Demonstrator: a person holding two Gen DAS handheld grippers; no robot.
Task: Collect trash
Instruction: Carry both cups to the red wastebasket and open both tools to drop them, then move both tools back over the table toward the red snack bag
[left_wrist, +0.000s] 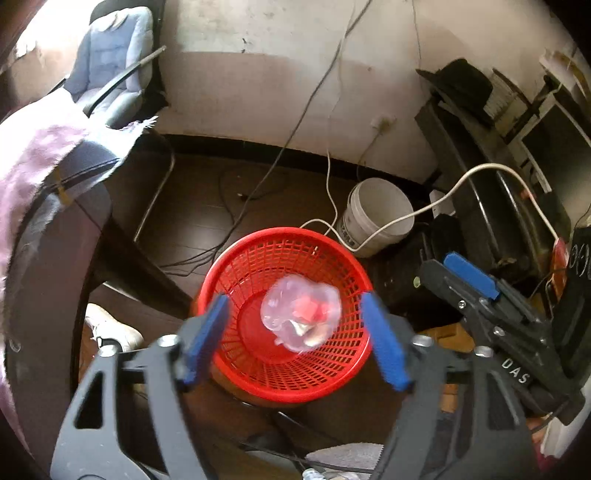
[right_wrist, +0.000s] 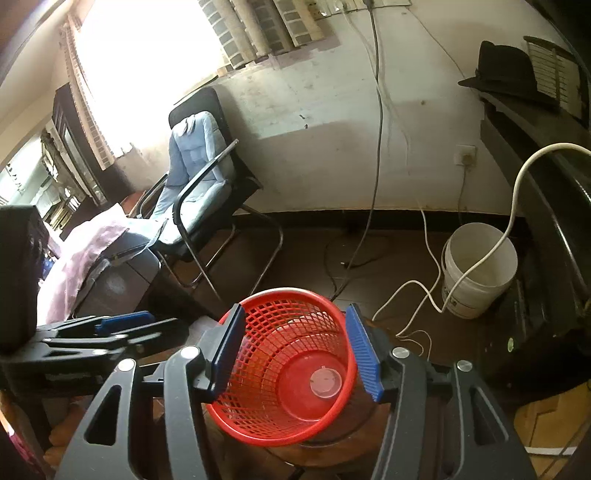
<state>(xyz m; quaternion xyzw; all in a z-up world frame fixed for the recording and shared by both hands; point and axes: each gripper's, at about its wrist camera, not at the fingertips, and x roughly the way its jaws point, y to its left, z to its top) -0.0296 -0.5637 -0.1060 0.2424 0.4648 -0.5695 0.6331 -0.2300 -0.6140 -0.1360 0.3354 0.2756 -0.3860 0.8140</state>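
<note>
The left gripper (left_wrist: 295, 338) is wide open and holds nothing; its blue ribbed pads (left_wrist: 207, 338) stand well apart on either side of a crumpled clear plastic bag (left_wrist: 301, 314) with red and silvery scraps inside. The bag shows blurred against the interior of the round red plastic mesh wastebasket (left_wrist: 240, 258), and appears to be in free fall or just arriving at the bottom; the left wrist view does not settle which. The right wrist view shows only a small clear round cup or lid (right_wrist: 325, 382) on the basket floor, and the bag cannot be made out there. The step in hand is judged to be the release of the trash into the basket. To complete it well, hold the open jaws centred above the basket rim so that the bag falls clear of the mesh wall, and do not close or withdraw sideways until the bag has settled, as light film can cling to a pad. The right gripper (right_wrist: 295, 347) is also open and empty, its pads framing the basket rim (right_wrist: 291, 293) from above without visible contact. The bag is thin, translucent and loosely balled, so it should be expected to drift and partly unfold. The basket stands on a dark wooden floor (left_wrist: 207, 206), near a white plastic bucket (left_wrist: 376, 216) and loose white cable (left_wrist: 406, 218).
</note>
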